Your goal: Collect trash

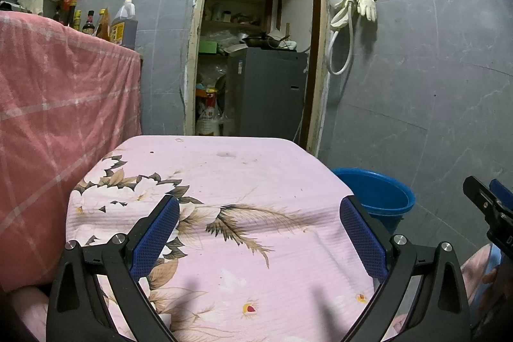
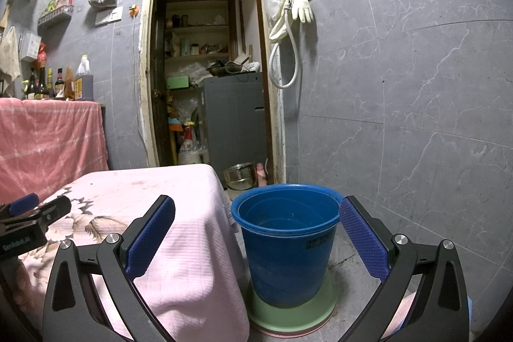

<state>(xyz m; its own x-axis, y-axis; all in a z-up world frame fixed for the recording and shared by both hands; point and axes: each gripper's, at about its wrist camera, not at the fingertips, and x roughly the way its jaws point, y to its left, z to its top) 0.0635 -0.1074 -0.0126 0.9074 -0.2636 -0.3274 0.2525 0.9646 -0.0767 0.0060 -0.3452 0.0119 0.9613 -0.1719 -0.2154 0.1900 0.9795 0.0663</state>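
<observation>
My left gripper [image 1: 259, 207] is open and empty above a low table covered with a pink flowered cloth [image 1: 224, 181]. No trash shows on the cloth. My right gripper [image 2: 256, 207] is open and empty, pointing at a blue bucket [image 2: 285, 242] that stands on a green disc [image 2: 291, 313] on the floor, right of the table [image 2: 179, 213]. The bucket [image 1: 378, 194] also shows past the table's right edge in the left wrist view. I cannot see into the bottom of the bucket. The right gripper [image 1: 490, 207] shows at the right edge of the left wrist view, and the left gripper [image 2: 35, 210] at the left edge of the right wrist view.
A counter draped in a pink checked cloth [image 1: 57, 104] stands at the left with several bottles [image 1: 121, 24] on it. An open doorway [image 2: 208, 69] behind the table leads to a storeroom with a grey cabinet [image 2: 234, 124]. A metal pot [image 2: 239, 178] sits on the floor. Grey tiled wall [image 2: 400, 85] at right.
</observation>
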